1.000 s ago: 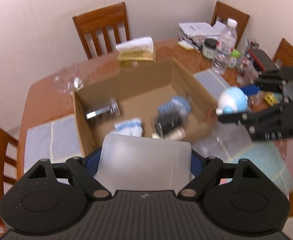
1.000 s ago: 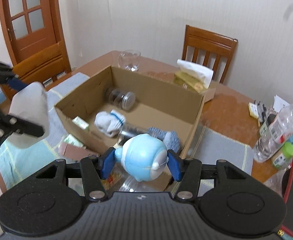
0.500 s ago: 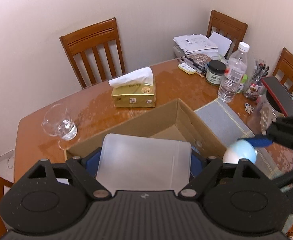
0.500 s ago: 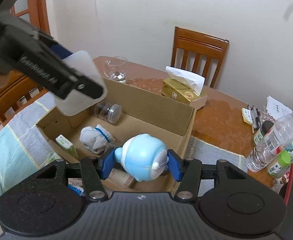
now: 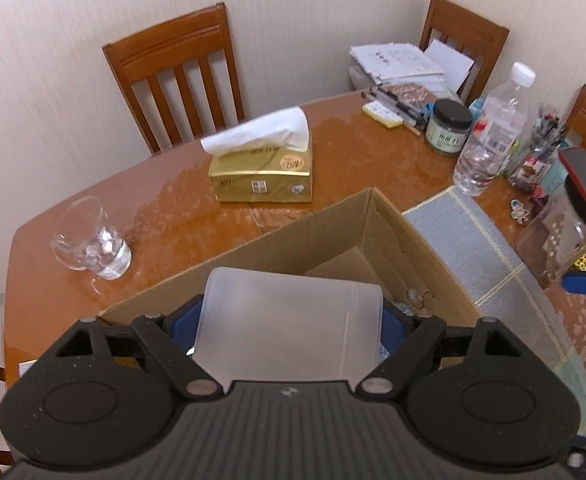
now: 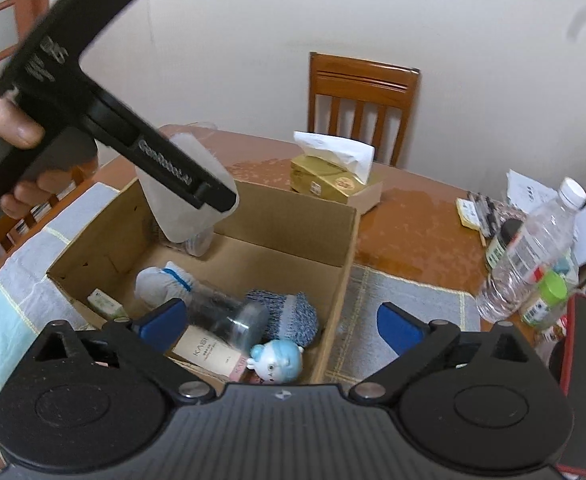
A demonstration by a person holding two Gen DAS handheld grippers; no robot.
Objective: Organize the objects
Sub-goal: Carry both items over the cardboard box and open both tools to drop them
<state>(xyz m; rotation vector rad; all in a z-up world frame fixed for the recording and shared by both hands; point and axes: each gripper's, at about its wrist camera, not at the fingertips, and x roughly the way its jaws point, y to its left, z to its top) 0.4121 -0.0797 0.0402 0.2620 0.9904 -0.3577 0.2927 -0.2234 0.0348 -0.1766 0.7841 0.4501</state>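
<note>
My left gripper [image 5: 291,322] is shut on a frosted white plastic container [image 5: 289,328] and holds it above the open cardboard box [image 5: 393,232]. In the right wrist view the left gripper [image 6: 213,196] and the container [image 6: 189,216] hang over the box's [image 6: 345,248] far left corner. My right gripper [image 6: 281,320] is open and empty above the box's near edge. A light blue round toy [image 6: 279,360] lies inside the box by the near wall, beside a rolled sock [image 6: 163,284], a clear jar [image 6: 229,316], a blue cloth [image 6: 289,312] and a small carton [image 6: 209,352].
A gold tissue box [image 5: 263,174] and a glass [image 5: 93,246] stand behind the box. A water bottle [image 5: 489,136], a dark-lidded jar [image 5: 449,128], pens and papers [image 5: 397,60] crowd the right side. A grey placemat [image 5: 473,248] lies right of the box. Wooden chairs [image 5: 181,76] surround the table.
My right gripper has opened and the blue toy has dropped into the box. My left gripper has moved with the container further over the box.
</note>
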